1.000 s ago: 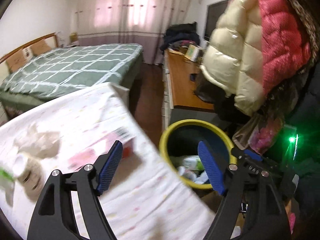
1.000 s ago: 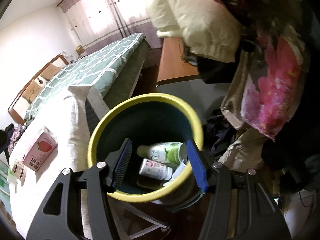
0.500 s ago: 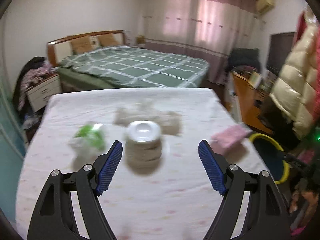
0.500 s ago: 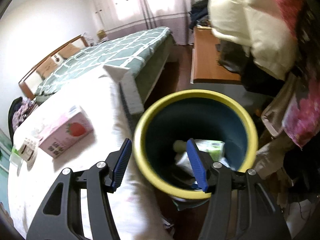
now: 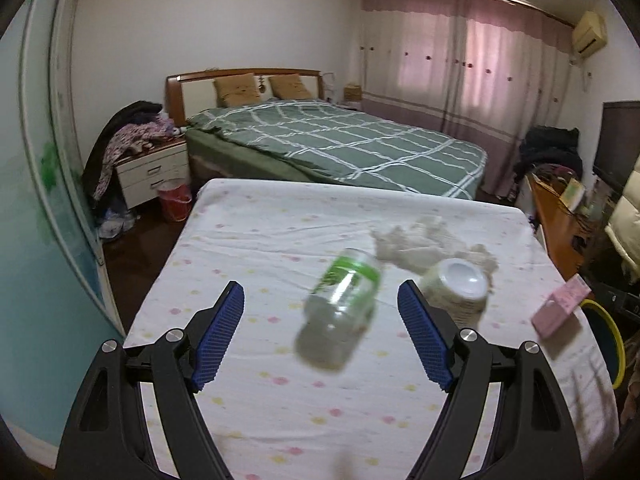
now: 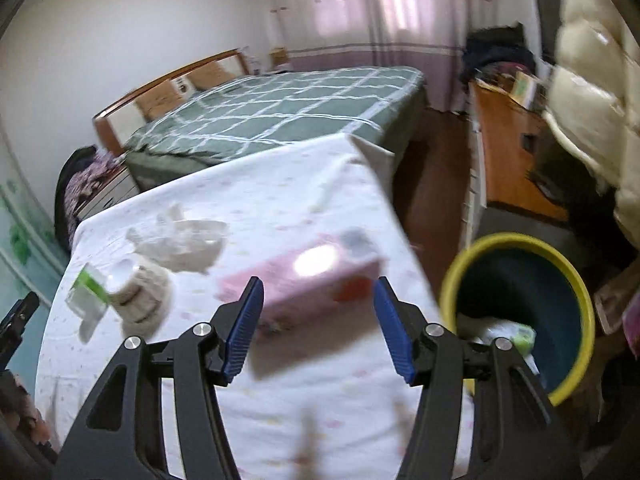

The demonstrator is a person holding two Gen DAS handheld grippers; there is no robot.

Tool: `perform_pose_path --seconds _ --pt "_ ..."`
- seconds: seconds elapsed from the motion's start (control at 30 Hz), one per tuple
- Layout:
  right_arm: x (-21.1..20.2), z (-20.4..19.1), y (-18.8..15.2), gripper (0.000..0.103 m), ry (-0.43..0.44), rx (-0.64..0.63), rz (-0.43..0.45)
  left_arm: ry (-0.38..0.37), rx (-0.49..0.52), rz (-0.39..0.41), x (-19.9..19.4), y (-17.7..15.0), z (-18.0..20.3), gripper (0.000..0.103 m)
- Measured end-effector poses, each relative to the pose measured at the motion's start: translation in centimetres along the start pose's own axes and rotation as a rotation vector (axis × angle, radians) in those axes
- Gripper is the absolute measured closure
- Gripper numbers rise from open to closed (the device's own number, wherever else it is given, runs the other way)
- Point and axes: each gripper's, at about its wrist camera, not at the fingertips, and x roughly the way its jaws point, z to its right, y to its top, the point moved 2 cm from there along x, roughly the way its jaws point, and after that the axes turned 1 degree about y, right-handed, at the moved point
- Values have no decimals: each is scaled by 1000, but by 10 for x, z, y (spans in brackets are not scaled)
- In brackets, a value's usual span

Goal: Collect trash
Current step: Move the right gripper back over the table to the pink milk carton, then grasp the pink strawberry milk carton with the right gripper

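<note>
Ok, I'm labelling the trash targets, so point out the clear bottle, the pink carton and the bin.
Bottle (image 5: 340, 308), left wrist view, on its clear body below the green label.
Carton (image 6: 312, 280), right wrist view, on its pink top face.
Bin (image 6: 516, 240), right wrist view, on its yellow rim.

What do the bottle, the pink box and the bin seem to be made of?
Bottle: probably clear plastic with a green printed label; the cloth shows through its body.
Pink box: likely coated carton; flat faces, straight edges and a bright glare spot, though it is blurred.
Bin: seemingly smooth plastic, with a yellow rim and a dark inner wall.
</note>
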Motion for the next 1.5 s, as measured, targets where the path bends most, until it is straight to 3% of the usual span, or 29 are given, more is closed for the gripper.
perform_pose_path --seconds 0.17,0.43,0.53,0.67,0.87,1.23,1.5 --pt "16 -4 17 48 -54 -12 14 -31 -52 -28 11 -4 -11 25" --pt "46 82 43 48 -329 150 47 -53 -91 -45 15 -7 -16 25" --pt "61 106 39 48 -340 199 -13 -48 -104 -34 12 -7 -19 25" --pt "77 108 31 48 -266 186 -90 -48 -107 -31 11 -7 -19 25" --pt "81 73 10 49 -157 113 -171 -34 -111 -27 11 -7 -21 24" --pt "43 -46 -34 48 94 -130 -222 -10 -117 -5 5 -8 -24 24" --pt "10 -50 -34 48 144 -150 -182 -1 -155 5 3 -6 -34 24"
